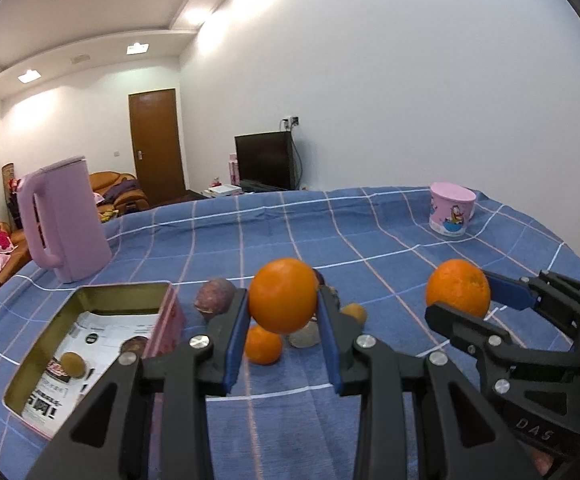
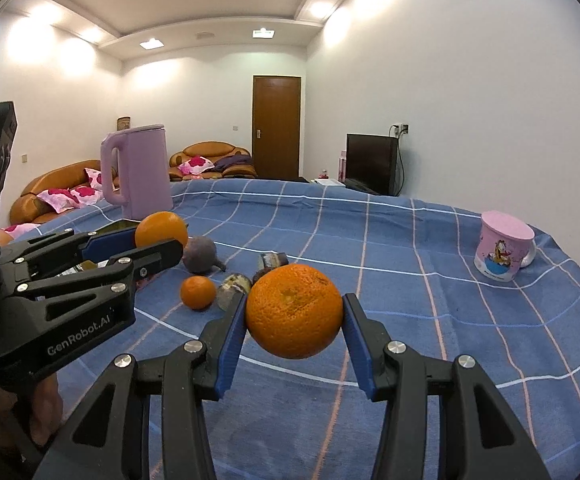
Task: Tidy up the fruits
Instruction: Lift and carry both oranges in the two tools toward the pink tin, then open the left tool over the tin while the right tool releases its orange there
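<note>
Your left gripper [image 1: 282, 307] clamps a smooth round orange [image 1: 282, 295], your right gripper [image 2: 294, 322] pinches a dimpled orange [image 2: 294, 311], both above the checked blue cloth [image 1: 370, 240].

A blue checked cloth [image 1: 370, 240] covers the whole table; on its far left stands a lilac jug [image 1: 63, 220], upright, handle outward; near left of it sits an open tin box [image 1: 89, 344], its floor lined with printed paper; just right of the tin lie a purple fruit [image 1: 214, 295], a small orange [image 1: 263, 345], a pale shell-like piece [image 1: 305, 336] and a brownish fruit [image 1: 354, 313], clustered together; far right, well apart, a pink cartoon cup [image 1: 451, 208] rests slightly tilted.
</note>
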Motion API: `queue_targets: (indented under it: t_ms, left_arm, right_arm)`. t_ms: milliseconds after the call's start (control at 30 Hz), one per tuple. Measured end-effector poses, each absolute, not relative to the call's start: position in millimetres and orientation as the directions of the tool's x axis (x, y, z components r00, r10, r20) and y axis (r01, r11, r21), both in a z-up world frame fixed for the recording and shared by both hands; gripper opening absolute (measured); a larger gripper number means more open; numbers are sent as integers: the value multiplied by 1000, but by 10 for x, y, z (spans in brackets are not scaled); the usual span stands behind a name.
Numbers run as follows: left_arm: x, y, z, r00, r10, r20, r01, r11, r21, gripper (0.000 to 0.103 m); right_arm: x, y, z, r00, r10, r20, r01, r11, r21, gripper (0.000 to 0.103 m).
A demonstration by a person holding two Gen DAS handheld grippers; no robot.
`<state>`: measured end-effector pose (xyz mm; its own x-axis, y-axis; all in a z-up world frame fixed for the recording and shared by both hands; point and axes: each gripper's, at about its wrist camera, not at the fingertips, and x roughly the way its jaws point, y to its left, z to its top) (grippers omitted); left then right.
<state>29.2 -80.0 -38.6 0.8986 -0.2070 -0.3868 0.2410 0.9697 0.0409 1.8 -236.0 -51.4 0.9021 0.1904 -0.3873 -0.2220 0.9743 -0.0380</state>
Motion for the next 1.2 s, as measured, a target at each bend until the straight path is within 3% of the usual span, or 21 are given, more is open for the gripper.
queue_targets:
  t_ms: [1200]
  left_arm:
    - [486, 541, -410, 895, 12, -446, -31, 999, -36, 35]
  right_arm:
    - [457, -933, -268, 807, 419, -415, -500, 860, -104, 49]
